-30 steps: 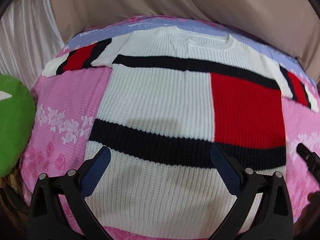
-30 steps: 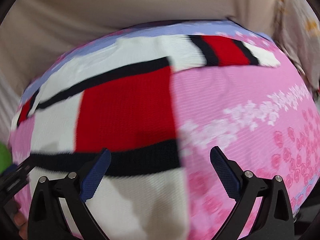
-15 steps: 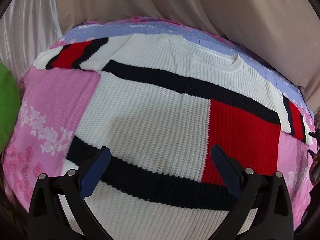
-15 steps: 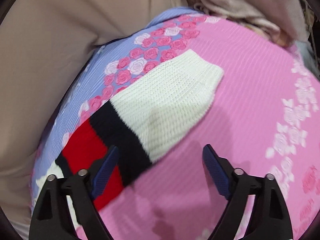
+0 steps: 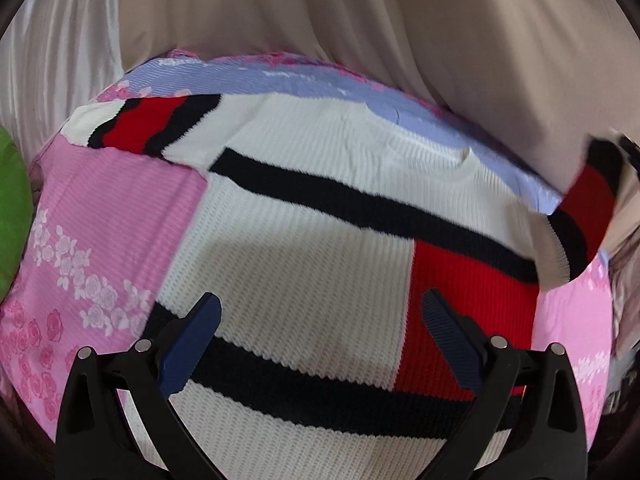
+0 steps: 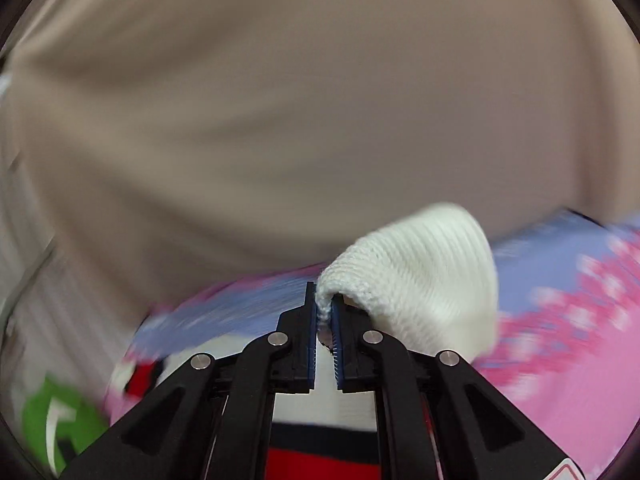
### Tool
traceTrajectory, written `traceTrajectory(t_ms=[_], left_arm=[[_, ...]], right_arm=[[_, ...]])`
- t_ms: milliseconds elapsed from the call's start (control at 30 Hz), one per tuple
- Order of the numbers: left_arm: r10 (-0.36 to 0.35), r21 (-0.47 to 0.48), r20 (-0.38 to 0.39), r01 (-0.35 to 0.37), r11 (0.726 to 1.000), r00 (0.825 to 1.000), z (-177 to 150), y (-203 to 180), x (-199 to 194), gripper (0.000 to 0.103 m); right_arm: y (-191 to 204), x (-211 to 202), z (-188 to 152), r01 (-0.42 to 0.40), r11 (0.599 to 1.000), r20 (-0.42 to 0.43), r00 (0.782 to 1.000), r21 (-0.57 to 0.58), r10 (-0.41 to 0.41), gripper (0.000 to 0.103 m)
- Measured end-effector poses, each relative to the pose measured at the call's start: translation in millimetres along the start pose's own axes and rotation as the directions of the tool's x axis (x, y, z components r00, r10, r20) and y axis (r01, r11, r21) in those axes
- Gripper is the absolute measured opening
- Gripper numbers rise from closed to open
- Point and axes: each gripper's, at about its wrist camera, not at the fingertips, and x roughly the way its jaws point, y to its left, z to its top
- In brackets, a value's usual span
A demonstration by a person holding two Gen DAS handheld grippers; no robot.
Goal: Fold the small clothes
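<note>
A small white knit sweater point(image 5: 304, 264) with black stripes and a red block lies flat on a pink flowered bedspread point(image 5: 100, 220). Its left sleeve point(image 5: 144, 126) lies spread out at the upper left. Its right sleeve point(image 5: 580, 216) is lifted off the bed at the far right. My left gripper point(image 5: 320, 332) is open and empty, hovering over the sweater's lower body. My right gripper point(image 6: 325, 312) is shut on the white cuff point(image 6: 416, 276) of the right sleeve and holds it raised; the view is blurred.
A green cushion point(image 5: 12, 216) lies at the bed's left edge and also shows in the right wrist view point(image 6: 56, 420). Beige curtain fabric point(image 5: 360, 32) hangs behind the bed. A lilac band of the bedspread point(image 5: 280, 80) runs along the far edge.
My right gripper has closed on the right sleeve's cuff and lifted it off the bed. My left gripper has drifted slightly forward over the sweater and stays open.
</note>
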Motion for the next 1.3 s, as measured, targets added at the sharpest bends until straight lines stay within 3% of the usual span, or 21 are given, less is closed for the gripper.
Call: traceTrajectory(t_ms=[67, 100, 200, 267, 333, 367, 467, 600, 633, 667, 700, 733, 767, 800, 867, 933, 967, 1033, 1067, 1200, 1300], left_arm=[[-0.022, -0.038, 0.011, 0.023, 0.999, 1.0, 8, 13, -2, 0.098], [-0.03, -0.054, 0.012, 0.03, 0.998, 0.999, 12, 18, 0, 0.098], [-0.077, -0.091, -0.003, 0.077, 0.993, 0.997, 29, 33, 12, 0.098], [-0.13, -0.117, -0.01, 0.128, 0.985, 0.991, 42, 38, 26, 0.098], [-0.184, -0.146, -0.028, 0.178, 0.973, 0.982, 57, 37, 47, 0.098], [-0.203, -0.154, -0.035, 0.195, 0.969, 0.979, 65, 34, 59, 0.098], [-0.227, -0.194, -0.065, 0.211, 0.958, 0.972, 85, 25, 100, 0.098], [-0.226, -0.31, -0.103, 0.184, 0.933, 0.969, 102, 15, 157, 0.096], [-0.216, -0.327, -0.111, 0.169, 0.93, 0.97, 104, 13, 167, 0.087], [-0.184, -0.309, -0.105, 0.144, 0.94, 0.977, 106, 8, 169, 0.082], [-0.167, -0.268, -0.085, 0.139, 0.953, 0.982, 110, 1, 168, 0.067], [-0.218, -0.23, -0.092, 0.192, 0.954, 0.972, 114, -7, 168, 0.028], [-0.243, -0.226, -0.105, 0.215, 0.95, 0.964, 116, -9, 168, 0.007], [-0.244, -0.233, -0.089, 0.218, 0.948, 0.966, 120, -6, 162, 0.006], [-0.231, -0.217, -0.016, 0.222, 0.951, 0.973, 123, -3, 141, 0.005], [-0.194, -0.196, 0.006, 0.192, 0.962, 0.981, 120, 3, 133, 0.005], [-0.165, -0.187, -0.005, 0.161, 0.969, 0.986, 117, 4, 136, 0.005], [-0.124, -0.18, -0.066, 0.11, 0.977, 0.99, 105, 8, 157, 0.005], [-0.122, -0.202, -0.102, 0.1, 0.974, 0.987, 98, 11, 166, 0.005], [-0.126, -0.201, -0.073, 0.109, 0.973, 0.989, 93, 8, 164, 0.006], [-0.15, -0.22, -0.081, 0.129, 0.967, 0.985, 94, 12, 164, 0.007]], right_arm=[[68, 39, -27, -0.082, 0.99, -0.093, 0.993, -0.119, 0.071, 0.02], [97, 61, -49, -0.102, 0.976, -0.145, 0.987, -0.191, 0.074, 0.03], [134, 100, -110, -0.048, 0.933, -0.227, 0.973, -0.356, -0.036, 0.032], [122, 99, -132, -0.016, 0.941, -0.255, 0.964, -0.339, -0.076, 0.036], [89, 82, -148, 0.053, 0.965, -0.264, 0.957, -0.258, -0.123, 0.053], [74, 71, -157, 0.108, 0.966, -0.262, 0.95, -0.234, -0.17, 0.053], [18, 54, -172, 0.28, 0.941, -0.3, 0.896, -0.189, -0.326, 0.054], [-32, 52, -177, 0.397, 0.908, -0.313, 0.852, -0.137, -0.42, 0.056], [-38, 57, -178, 0.406, 0.905, -0.322, 0.846, -0.131, -0.426, 0.056], [-45, 62, -181, 0.407, 0.906, -0.335, 0.843, -0.118, -0.422, 0.056], [-54, 67, -184, 0.402, 0.911, -0.35, 0.843, -0.095, -0.408, 0.055], [-57, 73, -184, 0.394, 0.916, -0.36, 0.845, -0.082, -0.395, 0.038], [-56, 76, -183, 0.374, 0.925, -0.365, 0.854, -0.062, -0.37, 0.021], [-57, 77, -179, 0.366, 0.93, -0.362, 0.861, -0.044, -0.356, 0.015], [-52, 60, -160, 0.329, 0.944, -0.287, 0.905, 0.006, -0.313, 0.014], [-53, 42, -147, 0.329, 0.944, -0.218, 0.923, 0.016, -0.318, 0.014], [-60, 41, -149, 0.342, 0.939, -0.219, 0.918, 0.025, -0.329, 0.014], [-90, 64, -169, 0.392, 0.92, -0.332, 0.871, 0.028, -0.361, 0.013], [-99, 70, -178, 0.39, 0.92, -0.36, 0.865, 0.041, -0.351, 0.013], [-87, 59, -168, 0.357, 0.934, -0.326, 0.884, 0.011, -0.335, 0.016], [-79, 29, -165, 0.4, 0.916, -0.302, 0.877, 0.028, -0.374, 0.024]])
